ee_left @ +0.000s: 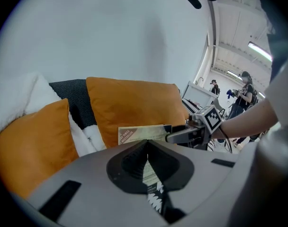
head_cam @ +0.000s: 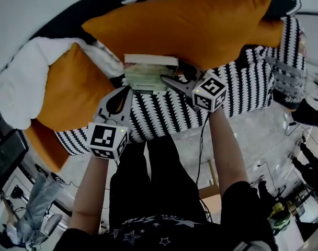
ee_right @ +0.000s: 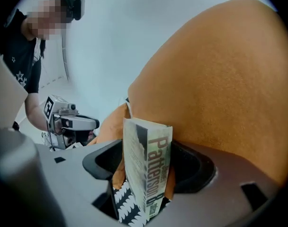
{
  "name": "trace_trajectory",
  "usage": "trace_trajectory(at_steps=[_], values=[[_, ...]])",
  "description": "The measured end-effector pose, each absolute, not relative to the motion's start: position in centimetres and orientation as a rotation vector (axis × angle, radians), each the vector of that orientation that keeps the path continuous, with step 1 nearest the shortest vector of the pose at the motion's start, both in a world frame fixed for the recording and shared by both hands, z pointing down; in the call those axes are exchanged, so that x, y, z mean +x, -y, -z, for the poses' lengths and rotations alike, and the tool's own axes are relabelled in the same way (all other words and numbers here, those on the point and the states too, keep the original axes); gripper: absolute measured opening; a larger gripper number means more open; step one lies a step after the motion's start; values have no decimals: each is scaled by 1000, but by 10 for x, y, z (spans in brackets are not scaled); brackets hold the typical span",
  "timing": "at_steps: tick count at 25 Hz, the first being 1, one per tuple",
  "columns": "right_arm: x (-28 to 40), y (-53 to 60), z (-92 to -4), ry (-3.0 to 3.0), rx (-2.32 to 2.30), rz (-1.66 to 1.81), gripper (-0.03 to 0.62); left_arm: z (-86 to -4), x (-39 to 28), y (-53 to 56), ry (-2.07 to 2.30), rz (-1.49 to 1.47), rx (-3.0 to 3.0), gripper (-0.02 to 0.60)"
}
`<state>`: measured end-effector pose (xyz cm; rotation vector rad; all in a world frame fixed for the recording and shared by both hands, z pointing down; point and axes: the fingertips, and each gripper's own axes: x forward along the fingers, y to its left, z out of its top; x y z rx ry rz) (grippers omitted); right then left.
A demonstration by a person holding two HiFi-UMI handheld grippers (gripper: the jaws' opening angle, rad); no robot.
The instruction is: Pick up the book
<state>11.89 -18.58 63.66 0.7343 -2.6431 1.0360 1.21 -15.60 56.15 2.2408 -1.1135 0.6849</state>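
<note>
the book (head_cam: 147,73) rests on the patterned sofa (head_cam: 164,114), its far side against the big orange cushion (head_cam: 201,25). the right gripper (head_cam: 174,77) has its claw released and spread wide around the book's spine end. a sliver of cushion shows on each side of the book, so the pads do not seem to press it. the left gripper (head_cam: 126,92) hovers just beside the book's near corner, clenched on nothing. by this reading the reach is done, but the squeeze and the lift off the seat are both left.
</note>
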Motion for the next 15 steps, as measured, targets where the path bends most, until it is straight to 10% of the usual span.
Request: trace_trajectory(at_steps=[15], values=[[84, 196, -625, 2679, 732, -1029, 304, -554, -7, 151, 1098, -678, 2237, 8]])
